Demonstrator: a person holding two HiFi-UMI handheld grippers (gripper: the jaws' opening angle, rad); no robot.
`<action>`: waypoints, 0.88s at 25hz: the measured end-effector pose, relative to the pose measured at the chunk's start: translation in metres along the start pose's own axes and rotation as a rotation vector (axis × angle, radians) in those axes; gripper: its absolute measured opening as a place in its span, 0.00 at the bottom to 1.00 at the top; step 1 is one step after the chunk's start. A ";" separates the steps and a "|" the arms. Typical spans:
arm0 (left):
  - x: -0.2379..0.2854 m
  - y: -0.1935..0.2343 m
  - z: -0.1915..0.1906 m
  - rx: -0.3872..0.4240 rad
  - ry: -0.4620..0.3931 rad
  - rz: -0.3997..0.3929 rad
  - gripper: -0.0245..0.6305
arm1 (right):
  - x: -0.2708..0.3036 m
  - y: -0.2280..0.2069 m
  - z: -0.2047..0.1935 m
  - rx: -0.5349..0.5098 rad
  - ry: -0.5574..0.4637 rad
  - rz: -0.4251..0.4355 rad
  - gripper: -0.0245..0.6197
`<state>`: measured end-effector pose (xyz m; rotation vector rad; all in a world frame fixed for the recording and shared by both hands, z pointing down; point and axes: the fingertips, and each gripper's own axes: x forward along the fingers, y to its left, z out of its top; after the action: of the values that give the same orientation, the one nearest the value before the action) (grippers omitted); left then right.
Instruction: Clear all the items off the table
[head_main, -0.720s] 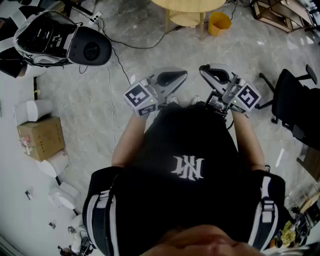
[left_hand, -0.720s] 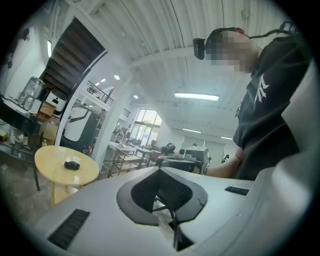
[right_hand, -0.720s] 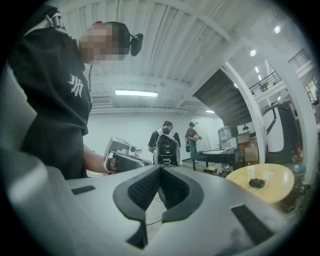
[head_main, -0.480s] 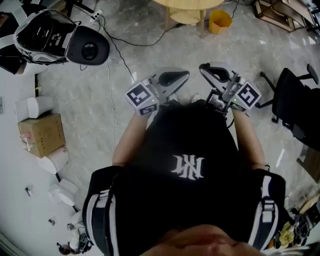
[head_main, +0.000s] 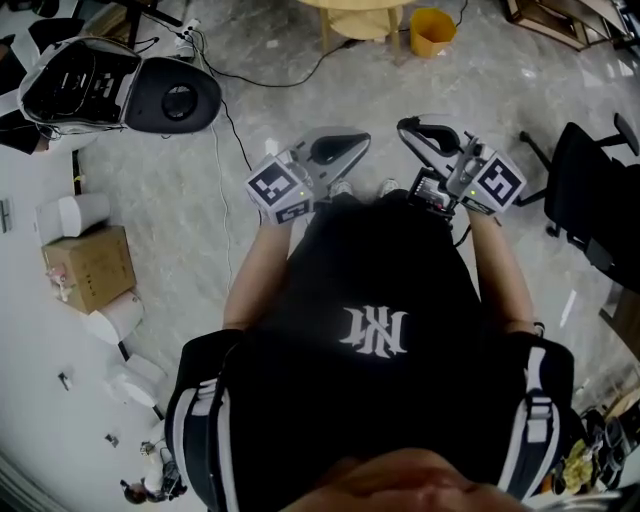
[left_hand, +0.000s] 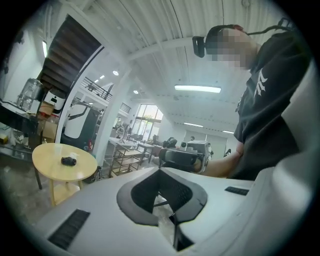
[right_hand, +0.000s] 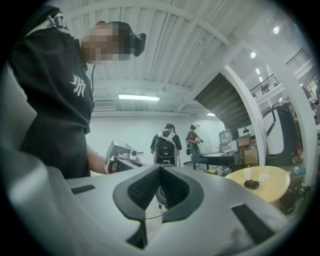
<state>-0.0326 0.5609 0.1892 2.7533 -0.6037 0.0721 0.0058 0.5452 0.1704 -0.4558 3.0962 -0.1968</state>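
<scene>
Two hand-held grippers are in view, the left hand-held gripper (head_main: 345, 150) and the right hand-held gripper (head_main: 425, 135). Each carries one marker cube (head_main: 278, 188), which makes two cubes. There is one round wooden table (left_hand: 50, 155) at the far side, and one small dark item (left_hand: 68, 161) lies on it. On the floor, one yellow bucket (head_main: 432, 32) stands beside the table. On the left are one cardboard box (head_main: 88, 268) and two white cylinders (head_main: 72, 215). On the right is one black office chair (head_main: 590, 200). Two people (right_hand: 166, 145) stand far off, one of them wearing a backpack.
</scene>
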 end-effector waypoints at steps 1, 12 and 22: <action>0.008 0.000 -0.004 0.004 0.012 0.006 0.06 | -0.008 -0.004 0.000 -0.002 -0.008 0.004 0.04; 0.045 0.041 -0.020 -0.094 0.050 0.045 0.06 | -0.031 -0.072 -0.015 0.079 -0.047 0.001 0.04; 0.026 0.161 0.005 -0.114 0.007 0.052 0.06 | 0.055 -0.140 -0.014 0.085 -0.008 0.000 0.04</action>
<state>-0.0756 0.4102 0.2355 2.6267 -0.6570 0.0568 -0.0069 0.3983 0.2024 -0.4528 3.0655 -0.3236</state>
